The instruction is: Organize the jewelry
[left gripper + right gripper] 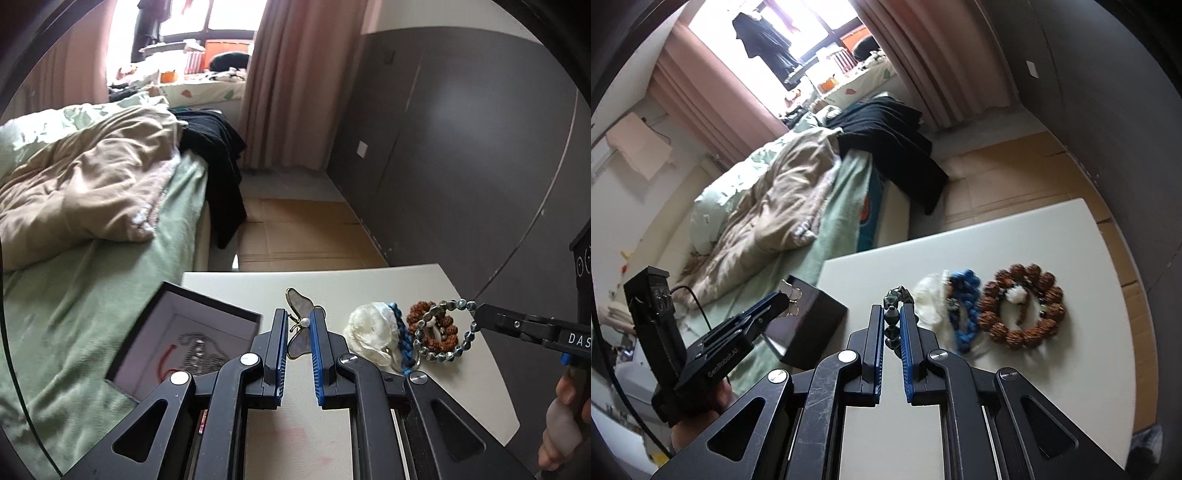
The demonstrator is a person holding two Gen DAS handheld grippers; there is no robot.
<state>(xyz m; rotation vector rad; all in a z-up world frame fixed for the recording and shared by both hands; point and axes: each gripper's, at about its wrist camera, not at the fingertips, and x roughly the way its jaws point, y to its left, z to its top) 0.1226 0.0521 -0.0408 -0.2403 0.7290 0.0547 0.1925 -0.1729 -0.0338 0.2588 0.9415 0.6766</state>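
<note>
- Two grippers are loaded at once. Low centre of the left wrist view, the left gripper (298, 325) pinches a butterfly brooch (300, 325) with a pearl between its blue pads (318, 339).
- Low centre of the right wrist view, the right gripper (892, 325) is clamped on a strand of grey-green beads, the grey bead bracelet (445, 332), whose loop hangs in the lower right of the left wrist view.
- Just beyond, still on the white table (1052, 229), lie a white fabric piece (371, 332), a blue braided cord (964, 314) and a brown seed bracelet (1023, 306), touching or nearly so.
- To the lower left of the left wrist view stands the open black box (207, 306), already holding a silver chain (199, 350) and a red cord.
- My judgement: the step in hand is carrying both pieces to the box. Lift the grey loop clear of the brown bracelet first, lest it snag.
- Lower each piece onto a bare patch of the box floor before releasing, away from the chain, to avoid tangles.
- Farthest, upper left: an unmade bed (85, 184).
</note>
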